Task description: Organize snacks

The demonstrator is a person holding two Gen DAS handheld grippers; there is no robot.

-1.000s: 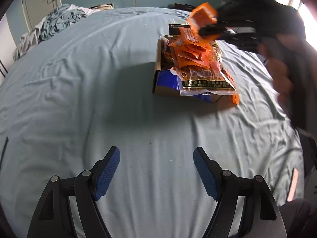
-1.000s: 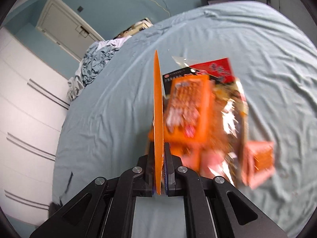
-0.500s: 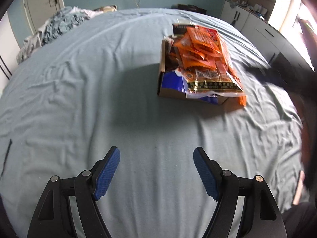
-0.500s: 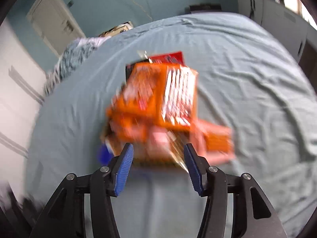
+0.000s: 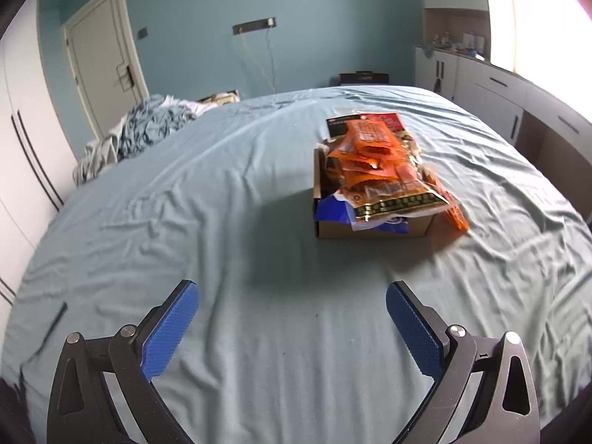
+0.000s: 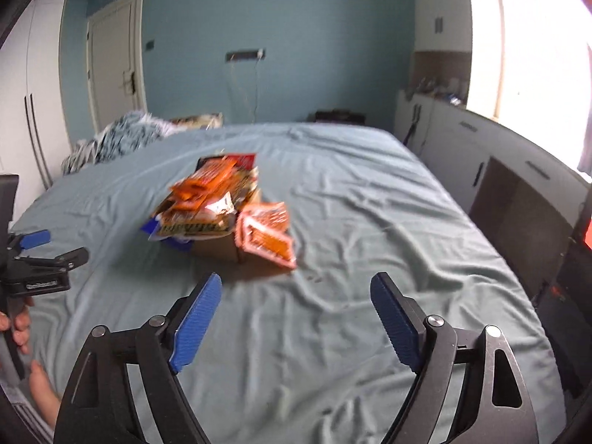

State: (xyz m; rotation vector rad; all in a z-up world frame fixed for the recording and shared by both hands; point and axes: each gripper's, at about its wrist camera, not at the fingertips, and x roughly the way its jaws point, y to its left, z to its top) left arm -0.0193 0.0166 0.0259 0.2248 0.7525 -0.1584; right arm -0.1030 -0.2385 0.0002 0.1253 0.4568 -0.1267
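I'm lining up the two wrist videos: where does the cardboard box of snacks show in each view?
Left wrist: the cardboard box sits right of centre on the bed, orange snack packets heaped over it.
Right wrist: the box sits left of centre, with loose packets leaning against its right side.
Shared landmark: the door in the blue wall, upper left in both.

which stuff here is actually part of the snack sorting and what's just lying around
Part of the job:
- cardboard box
- orange snack packets heaped in the box
- orange packets lying beside the box
- left hand-held gripper and right hand-held gripper, both open

Just lying about:
- crumpled bedding
- bed sheet
- cabinets
- door
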